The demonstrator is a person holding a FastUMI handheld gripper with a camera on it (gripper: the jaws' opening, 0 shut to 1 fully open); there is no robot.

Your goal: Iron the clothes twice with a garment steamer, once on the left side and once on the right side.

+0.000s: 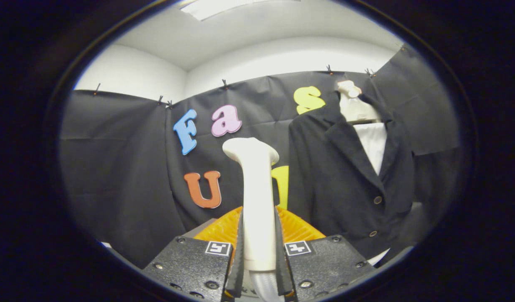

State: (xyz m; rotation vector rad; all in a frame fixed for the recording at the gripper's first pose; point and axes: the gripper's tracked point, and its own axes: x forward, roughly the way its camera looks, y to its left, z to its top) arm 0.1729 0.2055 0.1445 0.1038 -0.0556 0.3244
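Your gripper (pixel 259 251) is clamped on the white plastic steamer wand (pixel 257 201), which stands upright between its fingers. The black buttoned jacket (pixel 341 180) hangs beyond, to the right.

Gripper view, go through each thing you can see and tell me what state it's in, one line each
gripper: shut on the steamer handle, both fingers pressing its sides.
steamer handle: upright between the fingers, head clear of the jacket.
hose: attached below the handle.
jacket: hanging on a mannequin, beyond the fingers, to their right; its two visible buttons look fastened, lapels open.
white shirt: showing between the lapels.
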